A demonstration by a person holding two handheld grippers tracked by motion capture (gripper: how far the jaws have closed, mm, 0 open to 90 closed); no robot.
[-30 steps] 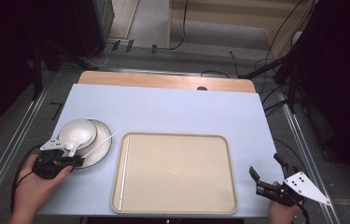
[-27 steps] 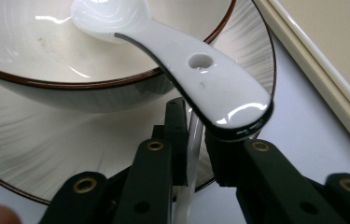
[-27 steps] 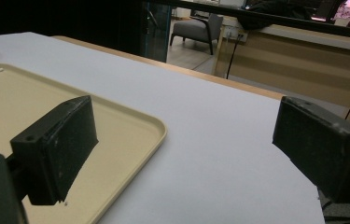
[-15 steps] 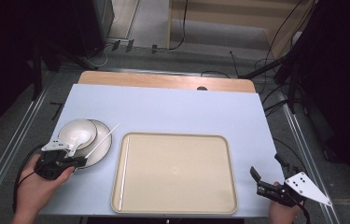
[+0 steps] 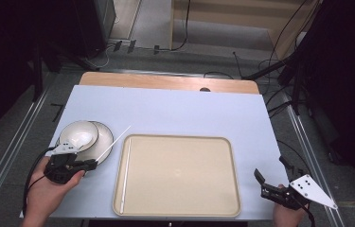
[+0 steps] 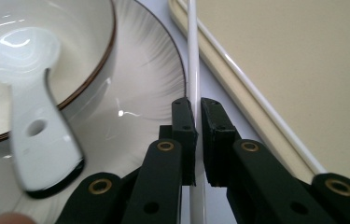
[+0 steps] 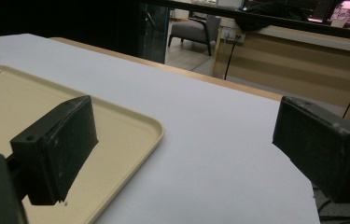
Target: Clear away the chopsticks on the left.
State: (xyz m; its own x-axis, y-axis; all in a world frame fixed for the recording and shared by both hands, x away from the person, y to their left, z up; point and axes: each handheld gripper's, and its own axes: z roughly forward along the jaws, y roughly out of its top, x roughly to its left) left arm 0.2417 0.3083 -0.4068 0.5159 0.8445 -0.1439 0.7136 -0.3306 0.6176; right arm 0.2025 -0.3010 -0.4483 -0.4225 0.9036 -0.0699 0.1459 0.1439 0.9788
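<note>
From above, a person's left hand (image 5: 47,189) came in at the bottom left corner of a pale blue table (image 5: 175,113), wrapped around the left gripper (image 5: 91,163), which pointed to the right and lay roughly level near the table surface. Its jaws had just been closing and were pinched tight on a thin white chopstick (image 5: 113,143); in the left gripper view the chopstick (image 6: 192,51) ran straight up between the two black pads. The stick slanted up and to the right, over the rim of a white plate (image 5: 103,142) and just beside the left edge of a beige tray (image 5: 180,213). A second white chopstick (image 5: 126,175) lay inside the tray along its left rim. A bowl (image 5: 78,132) with a white spoon (image 6: 28,107) in it sat on the plate. At the bottom right corner, the right gripper (image 5: 270,180) was held low beside the tray, pointing up and left, its jaws spread wide with nothing between them.
</note>
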